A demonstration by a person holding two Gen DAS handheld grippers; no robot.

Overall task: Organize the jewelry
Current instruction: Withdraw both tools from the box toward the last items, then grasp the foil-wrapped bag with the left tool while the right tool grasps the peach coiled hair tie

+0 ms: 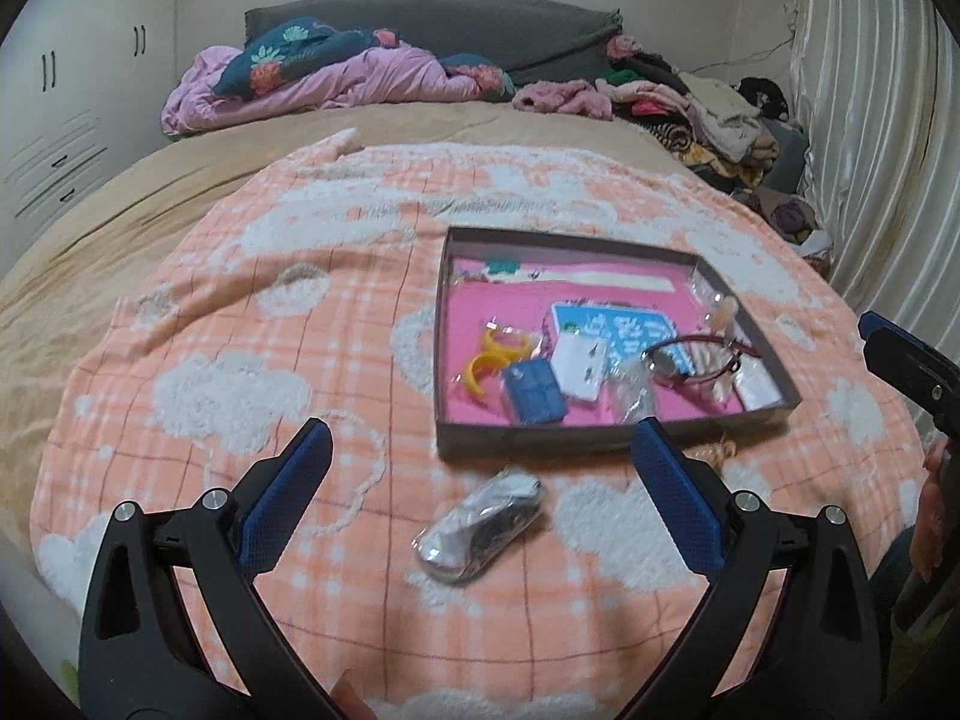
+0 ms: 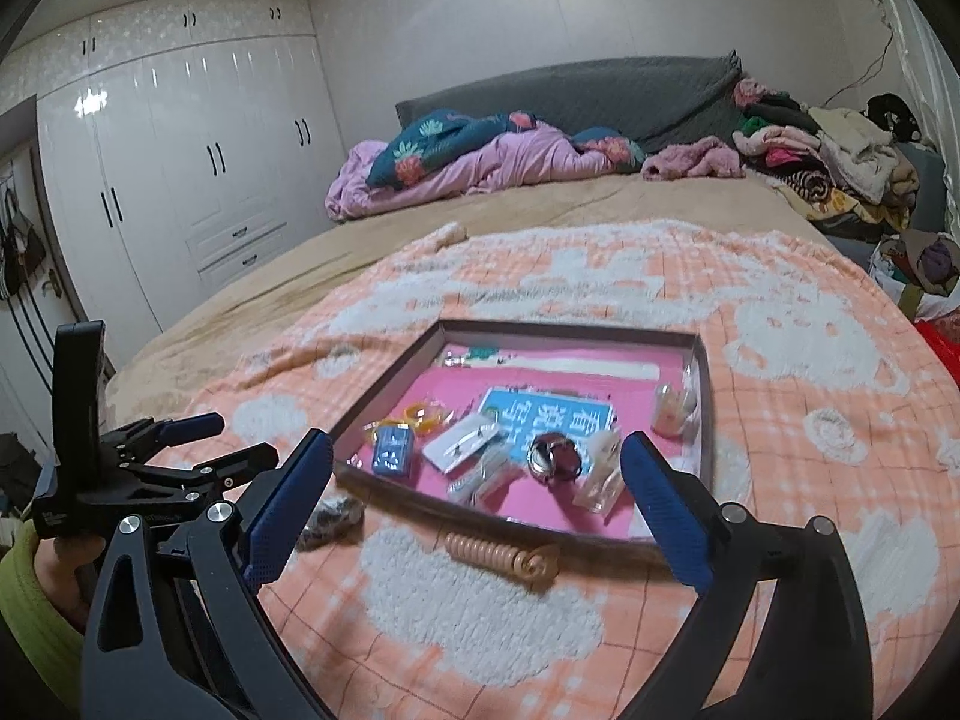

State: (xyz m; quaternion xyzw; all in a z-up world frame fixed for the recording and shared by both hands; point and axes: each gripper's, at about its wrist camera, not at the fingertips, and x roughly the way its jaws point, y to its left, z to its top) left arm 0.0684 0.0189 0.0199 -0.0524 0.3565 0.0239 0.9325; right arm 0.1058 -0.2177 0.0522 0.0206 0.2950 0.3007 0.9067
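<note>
A shallow dark box with a pink floor (image 1: pixel 618 435) (image 2: pixel 705 396) sits on the peach blanket and holds several small jewelry items and packets. A clear plastic bag with dark jewelry (image 1: pixel 480 531) lies on the blanket just in front of the box, between and slightly ahead of my left gripper's (image 1: pixel 483 447) open, empty fingers; the bag also shows in the right wrist view (image 2: pixel 333 521). A peach spiral hair tie (image 2: pixel 507 558) lies against the box's near wall, between my right gripper's (image 2: pixel 477 468) open, empty fingers.
The peach and white blanket (image 1: pixel 240 360) covers the near part of a tan bed. Pink bedding (image 2: pixel 468 171) and a clothes pile (image 2: pixel 840 162) lie at the far end. White wardrobes (image 2: pixel 180 180) stand to the left. A curtain (image 1: pixel 870 150) hangs on the right.
</note>
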